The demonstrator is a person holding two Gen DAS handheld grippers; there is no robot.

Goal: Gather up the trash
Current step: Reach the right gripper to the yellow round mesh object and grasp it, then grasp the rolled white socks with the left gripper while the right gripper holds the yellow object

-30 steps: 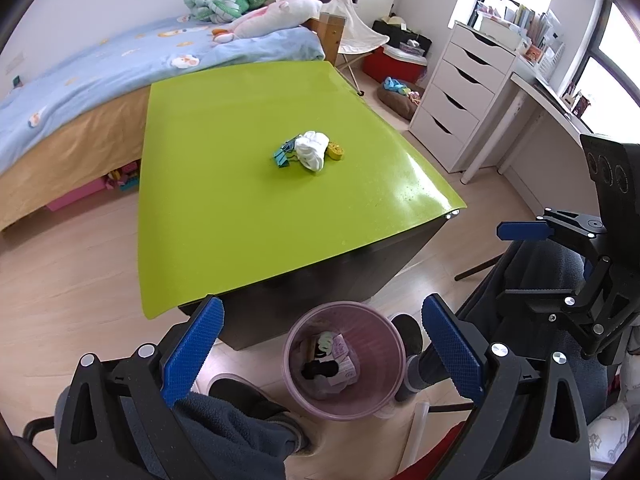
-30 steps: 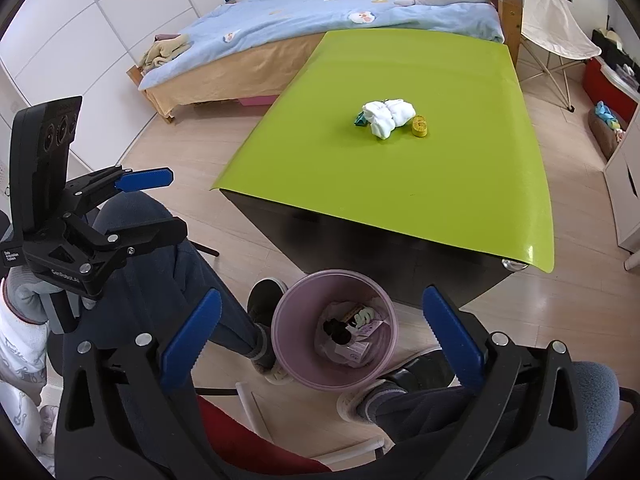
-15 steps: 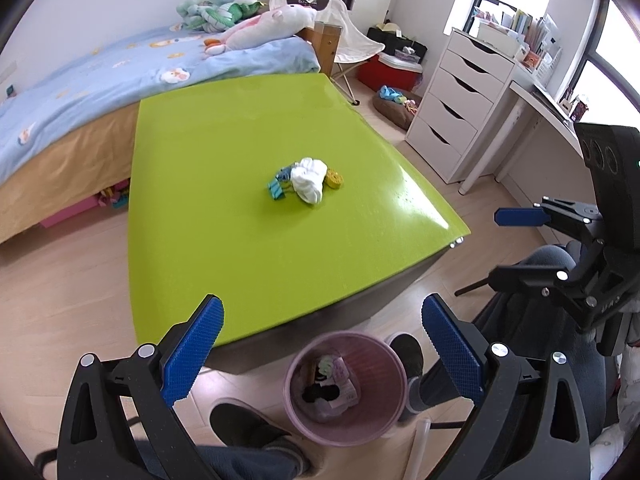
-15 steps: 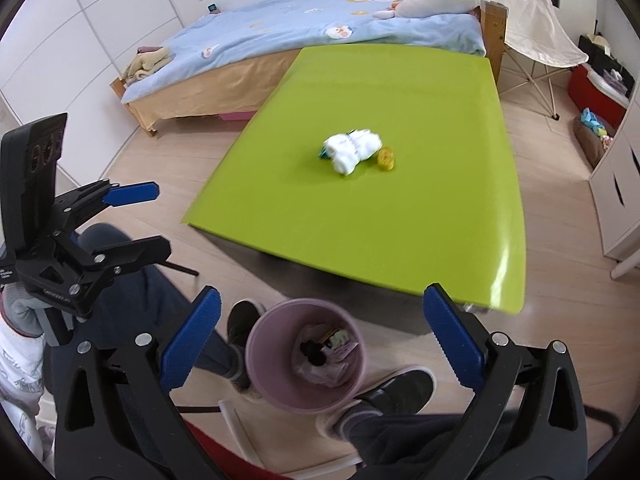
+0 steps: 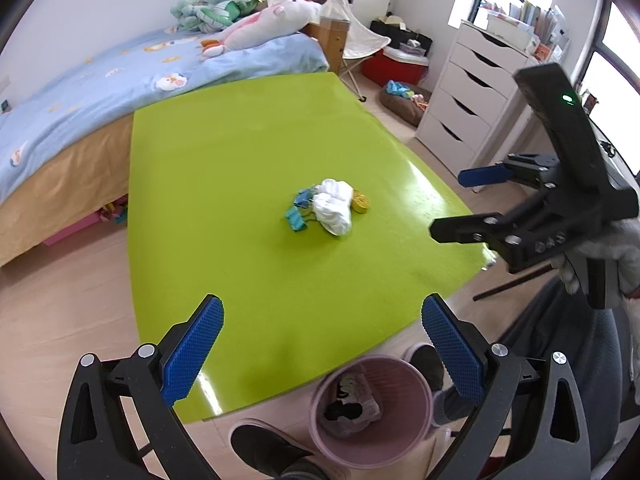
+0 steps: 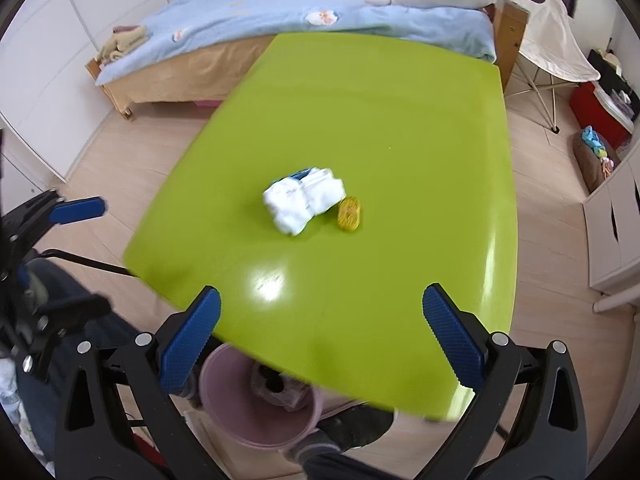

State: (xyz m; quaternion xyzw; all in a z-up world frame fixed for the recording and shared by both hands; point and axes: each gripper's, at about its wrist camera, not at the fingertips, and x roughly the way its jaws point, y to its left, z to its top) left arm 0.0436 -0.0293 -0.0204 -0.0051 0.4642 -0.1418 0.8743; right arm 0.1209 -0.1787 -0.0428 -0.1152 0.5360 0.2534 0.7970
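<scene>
Both tools have advanced from above the bin toward the trash pile, which now sits closer and larger in both wrist views. White crumpled tissue (image 5: 334,206) lies mid-surface, touching teal wrappers (image 5: 298,210) on one side and a yellow item (image 5: 360,202) on the other. Green surface (image 5: 240,160) carries nothing else. Pink bin (image 5: 372,408) stands on the floor just beside the near edge, positioned for short drops, already holding scraps. Left tool (image 5: 320,344) and right tool (image 6: 320,340) are both released, jaws spread wide, empty, aimed at the pile
</scene>
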